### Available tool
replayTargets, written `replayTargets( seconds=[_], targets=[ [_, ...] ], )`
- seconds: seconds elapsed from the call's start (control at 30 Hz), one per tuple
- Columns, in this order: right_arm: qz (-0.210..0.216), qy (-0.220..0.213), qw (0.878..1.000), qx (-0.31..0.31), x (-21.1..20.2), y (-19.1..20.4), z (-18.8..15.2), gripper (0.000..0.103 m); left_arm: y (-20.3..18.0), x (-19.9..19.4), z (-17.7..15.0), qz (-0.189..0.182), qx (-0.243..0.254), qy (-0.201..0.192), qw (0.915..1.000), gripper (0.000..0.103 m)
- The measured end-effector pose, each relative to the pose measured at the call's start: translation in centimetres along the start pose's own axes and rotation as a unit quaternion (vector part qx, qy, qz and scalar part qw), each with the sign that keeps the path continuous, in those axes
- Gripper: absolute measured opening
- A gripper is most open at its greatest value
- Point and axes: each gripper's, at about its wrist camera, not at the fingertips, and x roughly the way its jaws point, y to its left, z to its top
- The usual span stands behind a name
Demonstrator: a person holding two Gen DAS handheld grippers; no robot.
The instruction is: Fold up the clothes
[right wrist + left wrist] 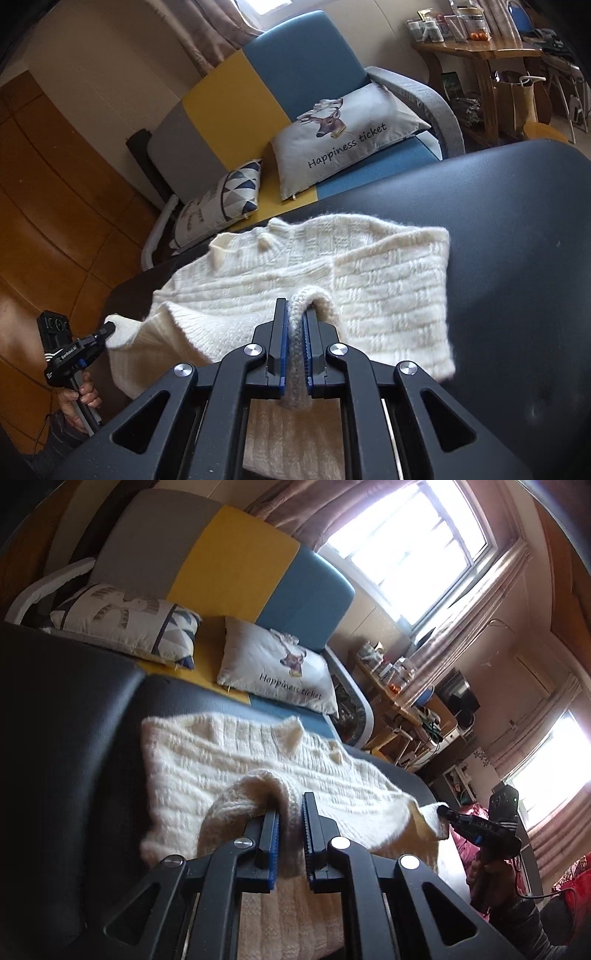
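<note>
While both lift it, left tongs (291, 805) and right tongs (294, 314) pinch the sweater's (388, 295) edge.

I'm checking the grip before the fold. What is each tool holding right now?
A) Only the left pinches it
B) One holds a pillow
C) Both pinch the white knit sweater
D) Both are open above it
C: the left tool and the right tool each have a fold of the white knit sweater clamped between their pads.

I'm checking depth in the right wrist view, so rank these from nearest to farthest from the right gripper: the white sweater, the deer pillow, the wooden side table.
1. White sweater: pinched in the right gripper.
2. Deer pillow: on the sofa's blue seat, beyond.
3. Wooden side table: far upper right.
</note>
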Motion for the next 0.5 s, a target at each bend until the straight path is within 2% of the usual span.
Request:
replayTargets(
  seconds=[0.13,0.23,0.3,0.37,0.43,0.5],
  targets=[
    [-0.001,-0.017,1.0,0.007,-0.2,-0.6,1.4,0.007,0.4,0.4,1.8,-0.003,-0.001,-0.01,0.9999,0.01],
    [-0.009,-0.014,1.0,0.015,1.0,-1.2,2.6,0.007,0.8,1.7,3.2,-0.003,-0.006,-0.007,1.0,0.01],
    [-0.022,-0.005,1.0,0.018,2.2,-1.5,3.2,0.007,1.4,3.4,3.9,0.017,-0.016,0.006,0.9997,0.01],
    [-0.035,0.012,0.999,0.025,4.0,-2.0,3.6,0.007,2.5,5.5,4.3,0.017,-0.03,0.03,0.999,0.01],
    [-0.034,0.031,0.998,0.043,5.5,-2.8,3.6,0.01,4.1,7.5,4.5,0.039,-0.067,0.064,0.9949,0.014],
    [-0.035,0.038,0.997,0.065,6.4,-3.9,3.5,0.01,5.6,8.7,4.3,0.038,-0.098,0.086,0.9907,0.018]
  ],
)
